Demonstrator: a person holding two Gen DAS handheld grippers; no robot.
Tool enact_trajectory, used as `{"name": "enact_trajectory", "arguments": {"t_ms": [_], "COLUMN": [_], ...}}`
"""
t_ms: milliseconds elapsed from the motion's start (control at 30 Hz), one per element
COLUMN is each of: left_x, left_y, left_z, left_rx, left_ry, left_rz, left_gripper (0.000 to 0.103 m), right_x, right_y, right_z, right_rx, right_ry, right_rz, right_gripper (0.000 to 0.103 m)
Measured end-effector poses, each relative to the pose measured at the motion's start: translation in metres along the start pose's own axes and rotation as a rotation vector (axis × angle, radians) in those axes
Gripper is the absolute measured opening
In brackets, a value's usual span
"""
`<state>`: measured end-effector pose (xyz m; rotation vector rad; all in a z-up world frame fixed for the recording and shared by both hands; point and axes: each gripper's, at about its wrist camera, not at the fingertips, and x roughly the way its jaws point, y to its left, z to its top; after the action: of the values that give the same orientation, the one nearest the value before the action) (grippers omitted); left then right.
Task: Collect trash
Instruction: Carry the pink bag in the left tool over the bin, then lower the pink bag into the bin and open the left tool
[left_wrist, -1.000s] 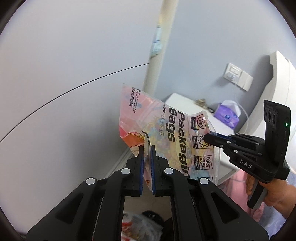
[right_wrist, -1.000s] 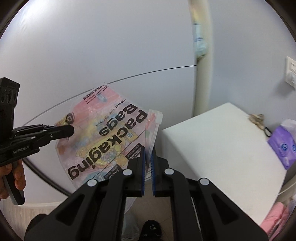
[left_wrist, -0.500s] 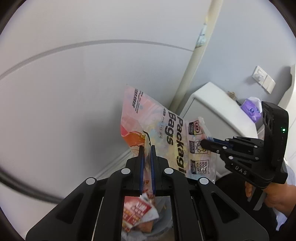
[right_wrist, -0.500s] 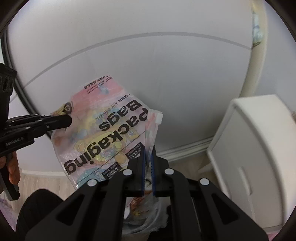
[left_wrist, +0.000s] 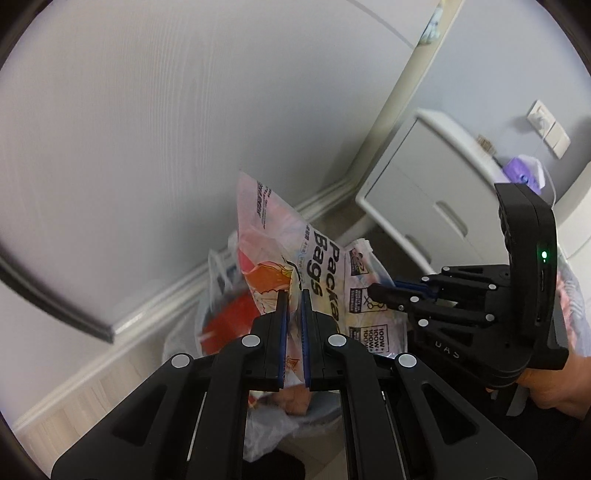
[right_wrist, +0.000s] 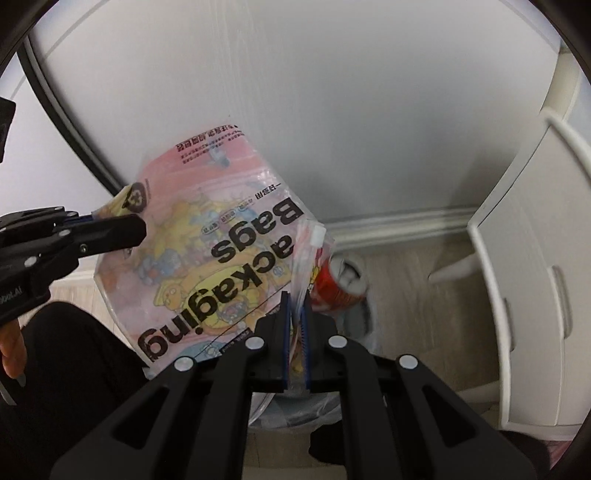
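A pink plastic bag printed "Packaging Bags" (left_wrist: 325, 258) hangs stretched between my two grippers, right above a lined trash bin (left_wrist: 184, 332). My left gripper (left_wrist: 293, 295) is shut on one edge of the bag. My right gripper (right_wrist: 294, 299) is shut on the opposite zip edge of the bag (right_wrist: 229, 236). The right gripper also shows in the left wrist view (left_wrist: 380, 291), and the left gripper in the right wrist view (right_wrist: 136, 229). The bin holds red packaging (left_wrist: 225, 321) and a red can (right_wrist: 336, 280).
A white cabinet (left_wrist: 417, 177) stands just right of the bin (right_wrist: 362, 317), also seen in the right wrist view (right_wrist: 535, 258). A white wall with a baseboard (left_wrist: 166, 295) is behind. A purple tissue pack (left_wrist: 524, 177) lies on the cabinet top.
Both grippers tilted downward with the bag held between them. The bin with its trash came into view beneath the bag, and the bag now hangs low over it.
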<state>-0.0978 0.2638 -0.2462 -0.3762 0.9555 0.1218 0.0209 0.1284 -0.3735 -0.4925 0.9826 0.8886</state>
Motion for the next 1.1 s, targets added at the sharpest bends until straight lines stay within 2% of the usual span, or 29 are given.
{"name": "enact_trajectory", "arguments": {"t_ms": [267, 867, 1100], "left_x": [0.033, 0.098, 0.12], "left_y": [0.015, 0.022, 0.028], "left_z": [-0.032, -0.064, -0.078], "left_rx": [-0.053, -0.135, -0.184], "left_ry": [0.07, 0.205, 0.257], "left_rz": [0.027, 0.066, 0.081], "left_gripper": [0.005, 0.006, 0.006], "right_x": [0.039, 0.099, 0.118], "right_y": [-0.004, 0.006, -0.002], "right_z": [-0.004, -0.021, -0.023], "right_rx": [-0.045, -0.106, -0.111], "right_ry": [0.081, 0.203, 0.234], "right_rz": [0.006, 0.0, 0.005], "right_gripper": [0.008, 0.008, 0.008]}}
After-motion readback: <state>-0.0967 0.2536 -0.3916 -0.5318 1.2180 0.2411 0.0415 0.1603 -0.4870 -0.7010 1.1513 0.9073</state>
